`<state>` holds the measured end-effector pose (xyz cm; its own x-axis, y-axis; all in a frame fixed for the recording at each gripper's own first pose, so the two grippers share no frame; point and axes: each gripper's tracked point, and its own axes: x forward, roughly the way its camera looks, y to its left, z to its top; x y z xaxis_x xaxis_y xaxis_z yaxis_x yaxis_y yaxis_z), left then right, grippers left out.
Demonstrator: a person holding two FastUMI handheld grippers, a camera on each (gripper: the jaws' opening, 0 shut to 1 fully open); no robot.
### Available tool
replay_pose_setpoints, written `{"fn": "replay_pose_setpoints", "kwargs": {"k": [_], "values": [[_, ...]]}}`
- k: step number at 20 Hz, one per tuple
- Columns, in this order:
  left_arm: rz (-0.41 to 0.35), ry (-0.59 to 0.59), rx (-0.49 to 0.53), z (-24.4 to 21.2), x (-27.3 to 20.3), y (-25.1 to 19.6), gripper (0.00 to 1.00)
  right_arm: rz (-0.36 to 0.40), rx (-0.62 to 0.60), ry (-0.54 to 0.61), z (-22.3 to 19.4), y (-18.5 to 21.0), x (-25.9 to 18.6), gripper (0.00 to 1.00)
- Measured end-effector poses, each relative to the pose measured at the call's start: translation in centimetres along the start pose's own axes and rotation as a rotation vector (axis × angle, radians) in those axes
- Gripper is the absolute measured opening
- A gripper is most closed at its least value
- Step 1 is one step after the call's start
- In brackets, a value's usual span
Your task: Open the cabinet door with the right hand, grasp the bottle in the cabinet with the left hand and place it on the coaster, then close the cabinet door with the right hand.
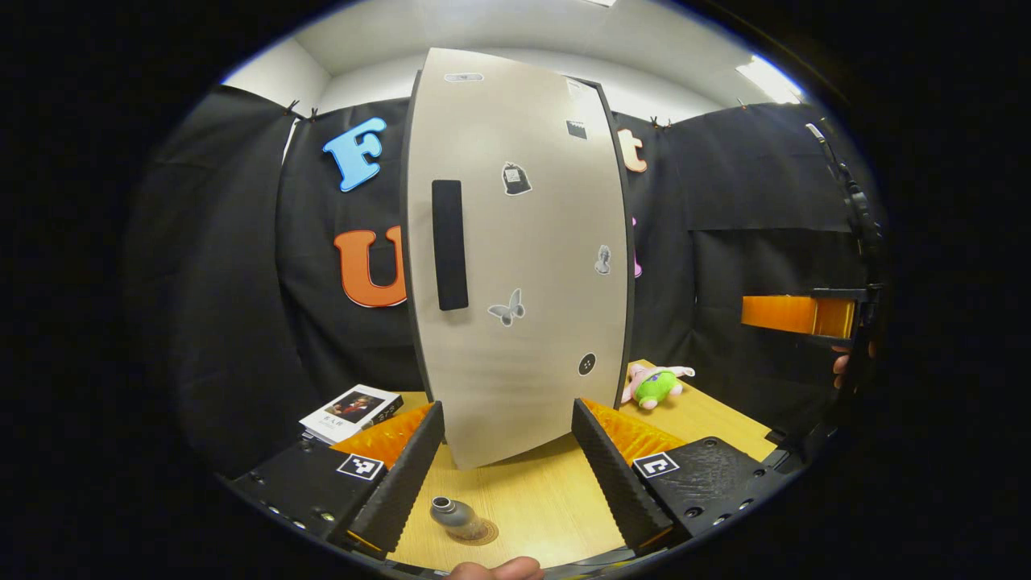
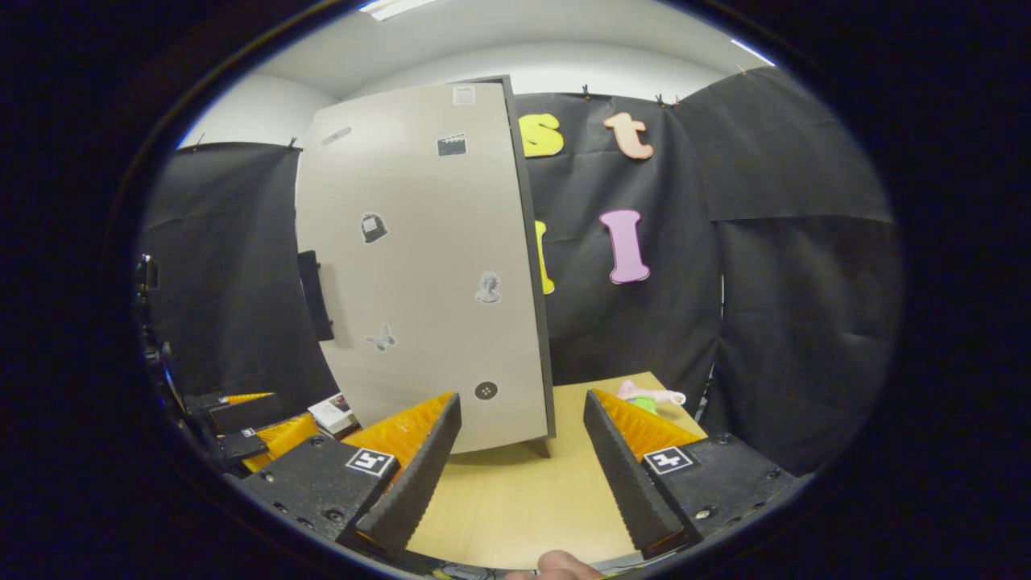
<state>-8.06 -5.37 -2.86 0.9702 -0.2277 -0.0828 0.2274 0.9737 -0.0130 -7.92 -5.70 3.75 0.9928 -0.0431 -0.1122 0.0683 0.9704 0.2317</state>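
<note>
The grey cabinet (image 1: 515,258) stands on the wooden table (image 1: 556,491) with its door shut and a black handle (image 1: 449,244) on the door's left side. Before it, a small grey bottle (image 1: 453,515) stands upright on a round brown coaster (image 1: 486,532), close to my left finger's base. My left gripper (image 1: 507,407) is open and holds nothing. My right gripper (image 2: 522,399) is open too, facing the cabinet (image 2: 427,266) from its right; the handle (image 2: 316,294) is at the far edge. In the left gripper view, the right gripper (image 1: 797,314) hangs far right.
A book (image 1: 352,411) lies left of the cabinet and a green and pink plush toy (image 1: 654,385) right of it. The right gripper view shows the toy (image 2: 648,396), the book (image 2: 334,412) and the left gripper (image 2: 242,427) low at the left.
</note>
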Motion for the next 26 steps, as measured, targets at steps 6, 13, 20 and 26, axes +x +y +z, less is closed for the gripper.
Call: {"fn": "replay_pose_setpoints", "kwargs": {"k": [6,13,20,26], "values": [[0.046,-0.015,-0.025,0.7,-0.1,-0.7,0.96,0.039,0.004,0.024,-0.5,-0.6,0.3,0.97],[-0.102,0.013,-0.043,0.7,0.7,-2.2,0.97,0.023,0.059,0.017,0.3,1.8,2.4,0.98],[-0.155,0.005,-0.069,0.0,1.3,0.3,1.0,0.006,-0.003,0.025,-0.6,5.7,2.6,0.98],[-0.166,-0.028,-0.098,1.3,2.0,-0.1,0.96,0.06,0.008,0.0,-0.4,7.2,3.3,0.98]]}}
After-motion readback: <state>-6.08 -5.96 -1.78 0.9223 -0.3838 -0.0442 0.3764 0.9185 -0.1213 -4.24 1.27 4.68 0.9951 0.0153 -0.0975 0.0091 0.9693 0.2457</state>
